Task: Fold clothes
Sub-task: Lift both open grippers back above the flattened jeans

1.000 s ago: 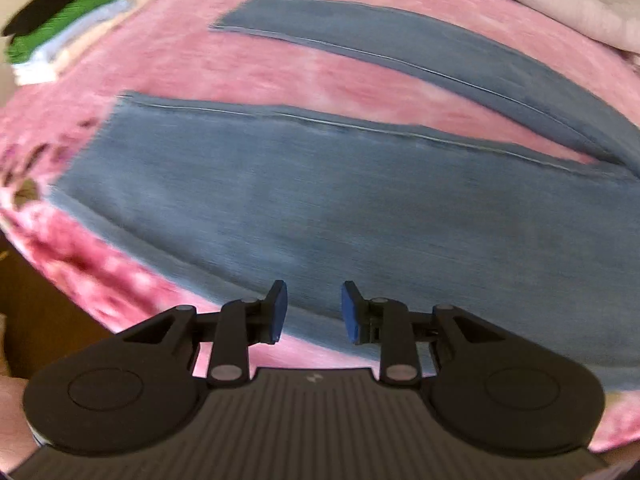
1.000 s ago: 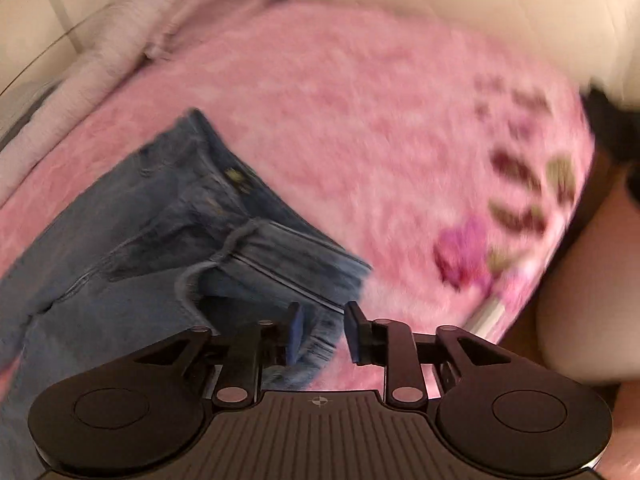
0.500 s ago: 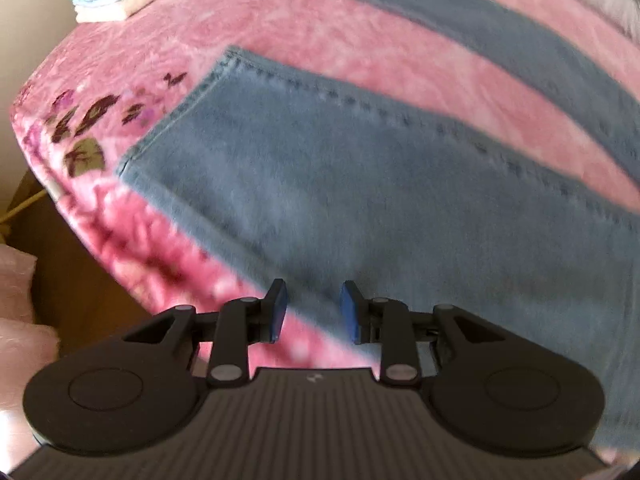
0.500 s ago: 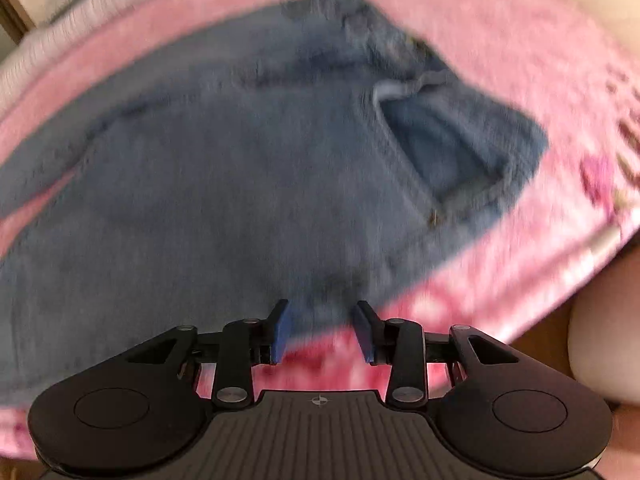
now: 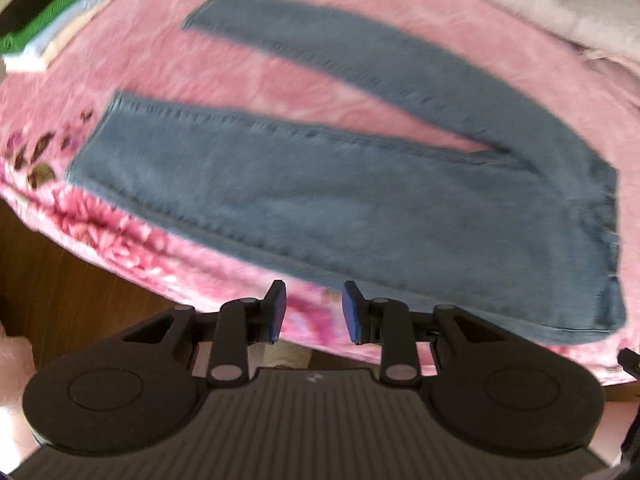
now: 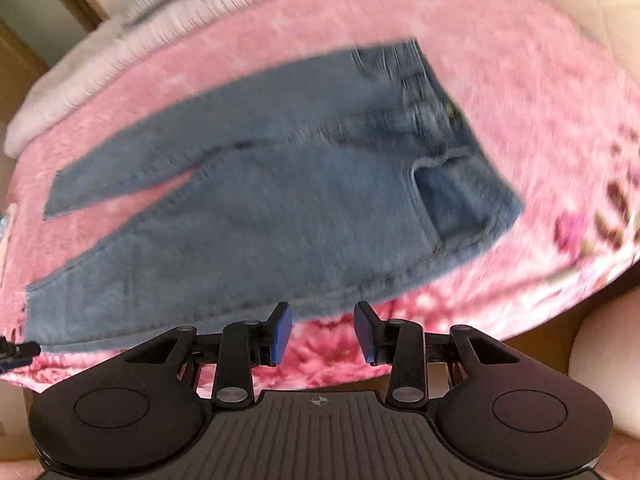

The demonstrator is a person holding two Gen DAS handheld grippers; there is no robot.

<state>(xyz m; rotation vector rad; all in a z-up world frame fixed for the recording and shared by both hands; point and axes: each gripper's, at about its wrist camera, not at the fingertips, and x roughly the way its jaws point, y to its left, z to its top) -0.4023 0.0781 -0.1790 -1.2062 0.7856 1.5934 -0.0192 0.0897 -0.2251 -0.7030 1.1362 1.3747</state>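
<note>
The blue jeans (image 5: 360,208) lie flat on the fluffy pink blanket (image 5: 248,68), spread out in front of both grippers. The two legs make a V shape, with pink showing between them. From the right wrist view, the top of the jeans (image 6: 280,200), with its pocket and waistband, is ahead and to the right. The left gripper (image 5: 314,312) is partly open and holds nothing. The right gripper (image 6: 323,334) has just been opening, and nothing is between its blue pads.

A fluffy pink blanket (image 5: 248,68) with a flower print covers the bed; a pale blanket (image 6: 132,28) lies along its far edge.
</note>
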